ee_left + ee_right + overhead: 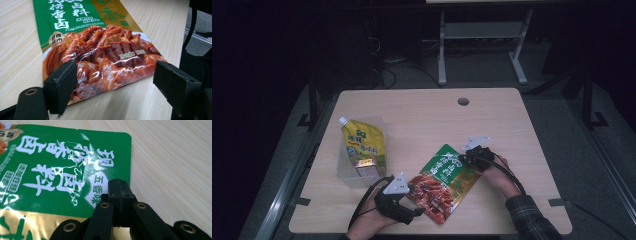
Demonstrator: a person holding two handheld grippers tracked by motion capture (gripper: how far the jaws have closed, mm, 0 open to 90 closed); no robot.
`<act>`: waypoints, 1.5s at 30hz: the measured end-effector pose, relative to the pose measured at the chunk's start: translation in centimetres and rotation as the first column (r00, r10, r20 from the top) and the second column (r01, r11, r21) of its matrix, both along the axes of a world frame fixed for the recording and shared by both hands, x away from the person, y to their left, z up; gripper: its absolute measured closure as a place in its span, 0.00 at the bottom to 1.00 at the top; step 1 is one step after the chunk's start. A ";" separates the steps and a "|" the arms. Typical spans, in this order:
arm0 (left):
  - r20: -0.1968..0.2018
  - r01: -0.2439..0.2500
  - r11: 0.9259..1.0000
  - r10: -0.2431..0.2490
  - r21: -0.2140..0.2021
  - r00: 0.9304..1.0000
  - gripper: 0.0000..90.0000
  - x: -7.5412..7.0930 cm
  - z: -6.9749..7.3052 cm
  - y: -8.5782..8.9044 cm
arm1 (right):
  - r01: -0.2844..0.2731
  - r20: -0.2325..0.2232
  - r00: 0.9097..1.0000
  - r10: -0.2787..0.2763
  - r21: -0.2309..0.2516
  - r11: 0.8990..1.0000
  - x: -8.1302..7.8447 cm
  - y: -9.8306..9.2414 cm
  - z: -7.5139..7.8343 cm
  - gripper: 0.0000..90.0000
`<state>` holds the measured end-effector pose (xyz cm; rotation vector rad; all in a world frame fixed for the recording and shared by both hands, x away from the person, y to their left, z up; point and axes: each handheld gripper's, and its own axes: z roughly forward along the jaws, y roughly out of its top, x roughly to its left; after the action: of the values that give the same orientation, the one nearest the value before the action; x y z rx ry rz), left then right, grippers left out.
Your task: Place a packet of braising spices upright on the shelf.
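Note:
A green and red food pouch (443, 181) printed with braised meat lies flat on the wooden table (422, 120), near the front. My left gripper (414, 200) sits at the pouch's lower red end. Its jaws are open in the left gripper view (113, 72), straddling the pouch (100, 55) at its bottom edge without pressing it. My right gripper (463, 159) is at the pouch's upper green end. In the right gripper view (119, 185) its jaws are shut together, tips over the green corner of the pouch (57, 170), with nothing seen between them.
A clear plastic container (346, 175) stands at the table's left, holding a yellow spouted pouch (362, 142) and a small brown packet (366, 165). A cable hole (463, 101) sits near the far edge. White legs of a stand (442, 50) rise beyond the table.

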<state>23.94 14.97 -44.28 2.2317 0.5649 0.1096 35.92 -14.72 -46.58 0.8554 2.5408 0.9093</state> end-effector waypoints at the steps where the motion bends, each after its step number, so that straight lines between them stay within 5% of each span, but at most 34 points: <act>1: 0.001 0.001 1.000 -0.001 0.002 1.000 0.21 0.0 0.0 0.0 | 0.003 0.000 1.000 -0.003 0.001 1.000 -0.2 -0.1 0.0 1.00; 10: 0.010 0.008 1.000 -0.009 0.023 1.000 0.21 0.0 0.1 -0.3 | 0.004 -0.003 1.000 -0.004 -0.016 1.000 -2.0 -1.1 0.1 1.00; 16: 0.017 0.000 1.000 -0.001 0.023 1.000 0.19 0.3 0.4 -0.8 | 0.046 -0.034 0.998 -0.044 0.074 0.996 -2.5 -1.9 1.1 0.72; 23: 0.021 0.007 0.999 -0.008 0.037 1.000 0.17 1.6 1.0 -1.9 | 0.090 -0.053 0.995 -0.082 0.152 0.984 -5.4 -3.8 1.8 0.45; 31: -0.006 0.009 0.997 -0.008 0.071 1.000 0.15 3.4 0.8 -3.9 | 0.109 -0.032 0.994 -0.105 0.163 0.981 -8.7 -5.8 2.0 0.38; 35: -0.017 -0.028 0.996 0.029 0.088 0.999 0.15 4.6 0.1 -4.7 | 0.097 -0.034 0.995 -0.092 0.168 0.981 -10.0 -6.3 1.9 0.38; 45: -0.026 -0.081 0.989 0.085 0.125 0.996 0.15 7.3 -1.3 -5.9 | 0.081 -0.041 0.996 -0.075 0.176 0.981 -10.5 -6.2 1.9 0.36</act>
<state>31.24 9.12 -45.61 2.3337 0.6853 0.1568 25.46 -20.95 -44.70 1.0233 2.4626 1.1187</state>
